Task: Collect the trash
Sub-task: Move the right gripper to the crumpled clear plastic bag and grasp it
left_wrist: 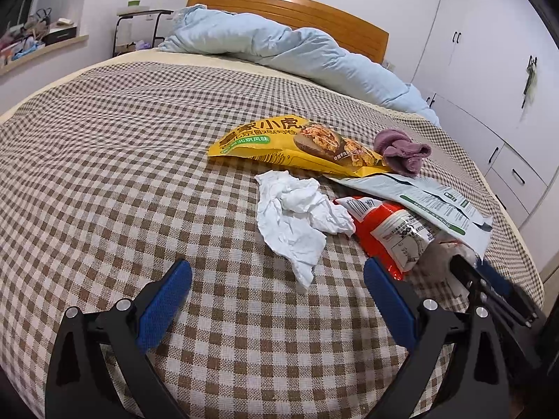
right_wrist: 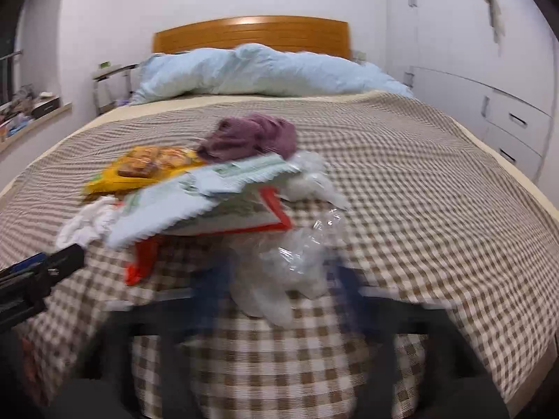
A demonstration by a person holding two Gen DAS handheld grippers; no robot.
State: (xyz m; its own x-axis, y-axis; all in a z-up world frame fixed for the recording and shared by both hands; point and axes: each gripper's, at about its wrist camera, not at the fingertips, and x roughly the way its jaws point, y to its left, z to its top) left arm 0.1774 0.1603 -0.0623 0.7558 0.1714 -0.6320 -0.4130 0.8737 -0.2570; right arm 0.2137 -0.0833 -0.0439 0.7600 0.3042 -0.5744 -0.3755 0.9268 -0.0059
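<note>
Right wrist view: the right gripper [right_wrist: 279, 286] is blurred, fingers narrowed around a clear plastic wrapper [right_wrist: 286, 262]; whether it is pinched cannot be told. The left gripper [left_wrist: 277, 279] is held wide and empty near the tissue [left_wrist: 300, 216] on the bed [left_wrist: 104, 174]. The wrapper is best lifted clear slowly, so the packets [right_wrist: 209, 195] are not dragged

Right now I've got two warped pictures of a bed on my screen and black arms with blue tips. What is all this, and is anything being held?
Those are two hand-held grippers, each with a wide-angle camera looking along its fingers. The left-wrist view shows the left gripper open over the checked bedspread, holding nothing. Ahead lie a crumpled white tissue, a yellow snack bag, a red and white wrapper, a pale wrapper and a purple cloth. The blurred right-wrist view shows the right gripper with crumpled clear plastic between its fingers; blur hides whether they press it.
</note>
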